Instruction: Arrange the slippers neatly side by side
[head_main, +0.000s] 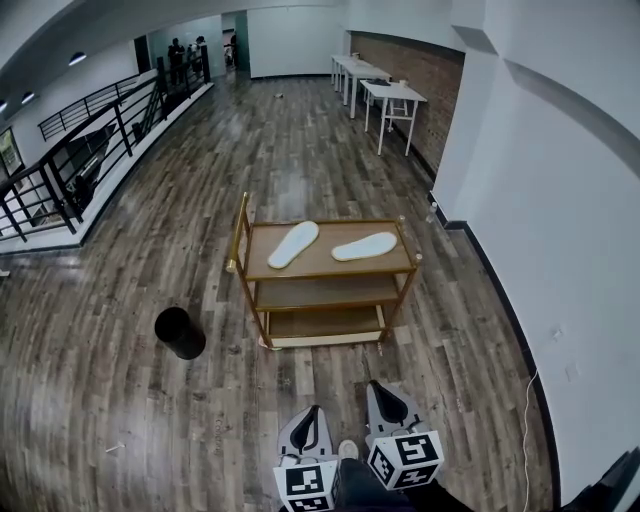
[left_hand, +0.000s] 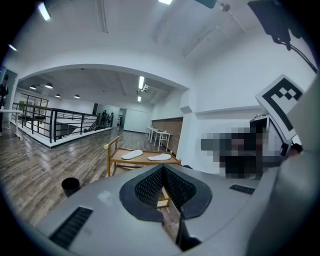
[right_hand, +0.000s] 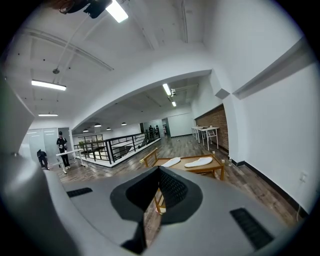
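From the head view, the bottom edge cuts off both grippers. The left gripper (head_main: 312, 410) and right gripper (head_main: 376, 386) are held low, well short of the wooden cart (head_main: 325, 272). On its top shelf lie the left slipper (head_main: 293, 244) and right slipper (head_main: 365, 246), white, flat, apart and splayed at different angles; they are too small to show detail. In the left gripper view, the left gripper (left_hand: 162, 170) has its jaws closed on nothing, and its body hides the cart's (left_hand: 145, 161) lower shelves. In the right gripper view, the right gripper (right_hand: 159, 170) is likewise closed and empty, with the slippers beyond it.
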